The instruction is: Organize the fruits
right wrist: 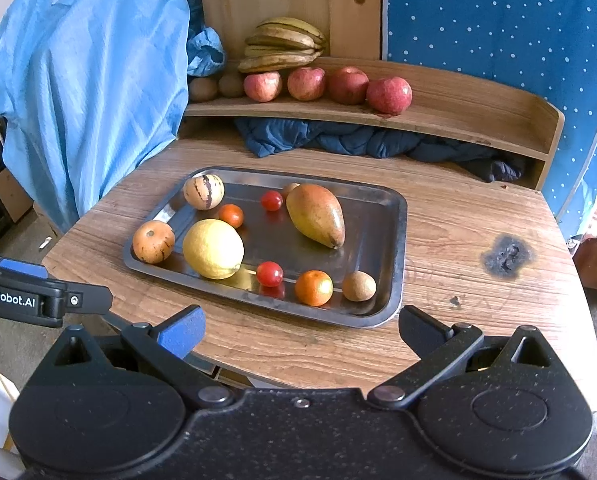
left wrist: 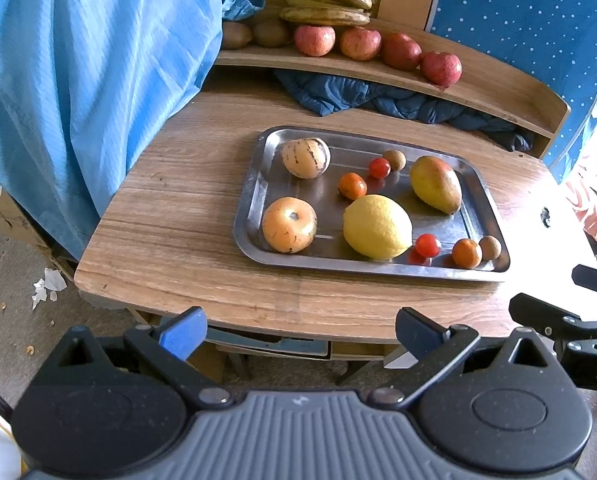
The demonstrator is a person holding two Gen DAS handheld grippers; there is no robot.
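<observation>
Both claws idle at the near edge of the desk (right wrist: 478,216). My left gripper (left wrist: 300,334) has its fingers spread wide with nothing between them; my right gripper (right wrist: 300,330) is spread the same way and also empty. Neither is over the tray (right wrist: 394,240).

The tray sits mid-desk and holds a loose mix:
- lemon (right wrist: 213,249) near its front edge, an orange-brown round fruit (right wrist: 153,241) at its front left corner
- striped pale fruit (right wrist: 203,191) at the back left corner
- mango (right wrist: 316,215) lying slantwise in the middle
- two cherry tomatoes (right wrist: 270,273), two small oranges (right wrist: 313,287) and two small brown fruits (right wrist: 359,286), one of each along the front edge and one further back

On the shelf (right wrist: 458,120) at the desk's back edge, like sits with like: a row of four apples (right wrist: 326,84), bananas (right wrist: 284,46) stacked behind them, two kiwis (right wrist: 216,87) at the left end.

Judgement: sorting by kind looks under way, with the shelf grouped and the tray mixed. I cannot tell whether the tray is the source still to be emptied or an arrangement meant to stand.

If more is to be moved, I would close on one piece at a time. Round, smooth fruit on polished steel will likely roll from a glancing touch.
</observation>
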